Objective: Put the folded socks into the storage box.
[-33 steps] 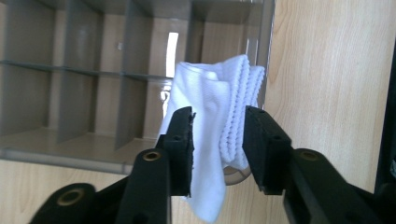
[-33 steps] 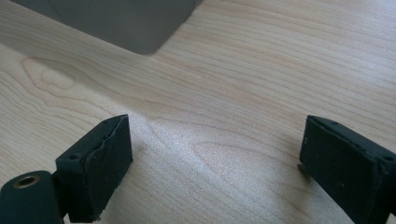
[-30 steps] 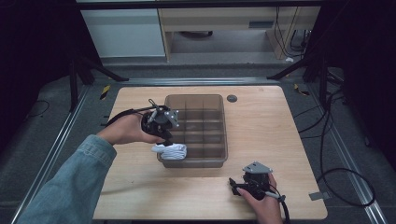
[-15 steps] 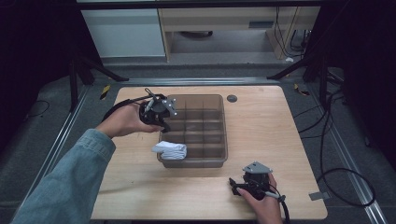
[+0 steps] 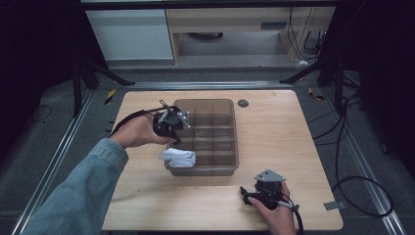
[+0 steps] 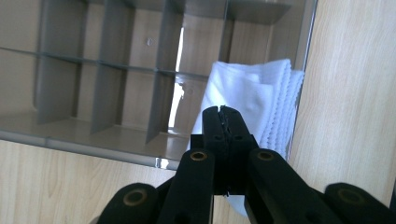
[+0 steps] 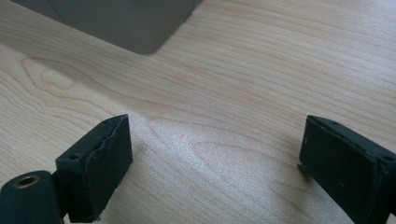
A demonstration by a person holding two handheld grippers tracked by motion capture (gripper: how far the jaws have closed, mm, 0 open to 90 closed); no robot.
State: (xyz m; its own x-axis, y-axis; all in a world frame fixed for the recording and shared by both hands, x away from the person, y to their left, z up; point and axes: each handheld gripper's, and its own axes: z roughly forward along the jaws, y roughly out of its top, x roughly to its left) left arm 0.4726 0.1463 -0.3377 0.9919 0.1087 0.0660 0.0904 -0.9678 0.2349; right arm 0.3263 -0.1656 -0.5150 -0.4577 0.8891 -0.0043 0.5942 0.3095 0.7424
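A folded white cloth (image 5: 178, 157) hangs over the near-left corner of a translucent grey divided bin (image 5: 230, 128) in the middle of the wooden table. My left gripper (image 5: 174, 138) hovers at the bin's left rim, just beyond the cloth, held by a hand in a denim sleeve. In the left gripper view its jaws are shut with nothing between them (image 6: 222, 111), and the cloth (image 6: 254, 91) lies just past their tips. My right gripper (image 5: 246, 196) rests near the table's front edge, right of centre. It stands wide open (image 7: 212, 158) over bare wood.
Dividers split the bin (image 6: 116, 135) into several compartments. A corner of the bin (image 7: 126, 23) lies ahead of the right gripper. A small dark disc (image 5: 243, 103) sits on the table at the far side. Cables trail over the floor to the right (image 5: 352, 147).
My left gripper drew back from the cloth towards the far side, then came slightly nearer again. The cloth stayed on the bin's corner. The right gripper has not moved.
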